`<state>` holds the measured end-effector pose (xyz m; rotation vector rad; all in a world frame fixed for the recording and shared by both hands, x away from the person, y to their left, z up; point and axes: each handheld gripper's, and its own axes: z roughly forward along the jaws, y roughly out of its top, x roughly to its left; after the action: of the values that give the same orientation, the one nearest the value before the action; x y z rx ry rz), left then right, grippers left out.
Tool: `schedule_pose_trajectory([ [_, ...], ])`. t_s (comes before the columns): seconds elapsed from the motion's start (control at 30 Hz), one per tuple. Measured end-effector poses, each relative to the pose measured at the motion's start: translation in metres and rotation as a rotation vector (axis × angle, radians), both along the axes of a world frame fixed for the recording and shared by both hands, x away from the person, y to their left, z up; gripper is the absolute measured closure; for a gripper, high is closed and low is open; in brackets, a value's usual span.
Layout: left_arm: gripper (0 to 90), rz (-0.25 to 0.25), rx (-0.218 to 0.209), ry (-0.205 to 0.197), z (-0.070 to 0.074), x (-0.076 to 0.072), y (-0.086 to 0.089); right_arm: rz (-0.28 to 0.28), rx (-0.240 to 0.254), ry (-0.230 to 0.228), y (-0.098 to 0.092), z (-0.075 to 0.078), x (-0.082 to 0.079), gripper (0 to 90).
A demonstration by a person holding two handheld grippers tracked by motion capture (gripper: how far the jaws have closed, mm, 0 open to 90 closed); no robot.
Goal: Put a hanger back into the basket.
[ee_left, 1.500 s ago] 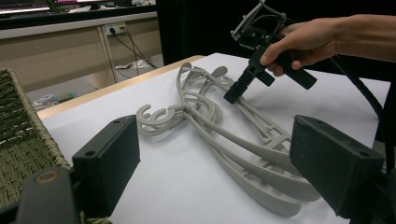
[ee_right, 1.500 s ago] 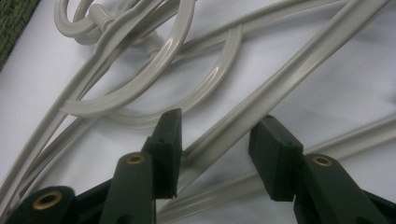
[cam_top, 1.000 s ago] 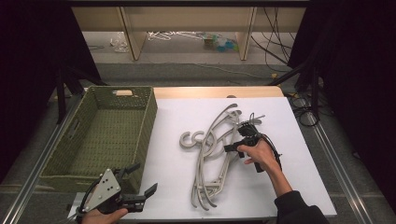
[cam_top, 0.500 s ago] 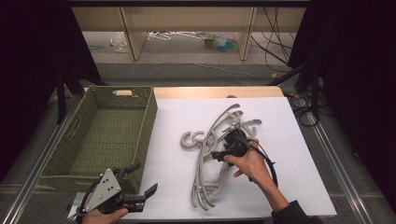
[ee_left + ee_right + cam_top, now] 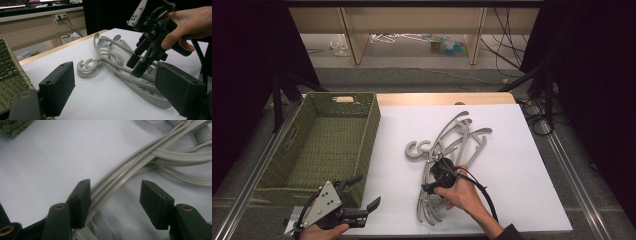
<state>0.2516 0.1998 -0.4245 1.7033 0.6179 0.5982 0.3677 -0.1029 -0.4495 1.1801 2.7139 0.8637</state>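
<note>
A tangle of grey plastic hangers (image 5: 457,140) lies on the white sheet (image 5: 517,170), hooks to the left. My right gripper (image 5: 432,184) hovers low over the near arms of the pile. Its jaws have just been closing, and two hanger arms (image 5: 150,155) run between them, close against one pad (image 5: 81,200) and clear of the other. The left gripper view has that gripper (image 5: 135,67) angled down onto the hangers (image 5: 110,56). My left gripper (image 5: 367,191) rests open and empty at the near left corner, beside the basket.
A green woven basket (image 5: 373,125) stands empty at the left of the table, its wall (image 5: 10,75) right next to my left gripper. The right gripper's cable (image 5: 484,195) trails back along the forearm. Bare white sheet lies right of the hangers.
My right gripper has travelled from the far right part of the hanger pile toward the near left, along the hanger arms. The left gripper has kept still.
</note>
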Motion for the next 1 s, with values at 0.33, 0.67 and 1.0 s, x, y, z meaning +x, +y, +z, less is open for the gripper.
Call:
schedule_pose_trajectory([
  [0.33,16.1,-0.004,-0.005,-0.002,0.0,0.0,0.0,-0.02,-0.053,-0.005,-0.01,0.005,0.005,60.1],
  [0.67,16.2,-0.006,-0.016,0.004,-0.001,0.0,-0.002,-0.035,-0.09,0.02,-0.011,-0.015,0.018,70.3],
  [1.0,16.2,-0.002,-0.008,0.006,0.0,-0.001,-0.002,0.027,-0.047,0.023,-0.031,0.005,0.016,71.1],
])
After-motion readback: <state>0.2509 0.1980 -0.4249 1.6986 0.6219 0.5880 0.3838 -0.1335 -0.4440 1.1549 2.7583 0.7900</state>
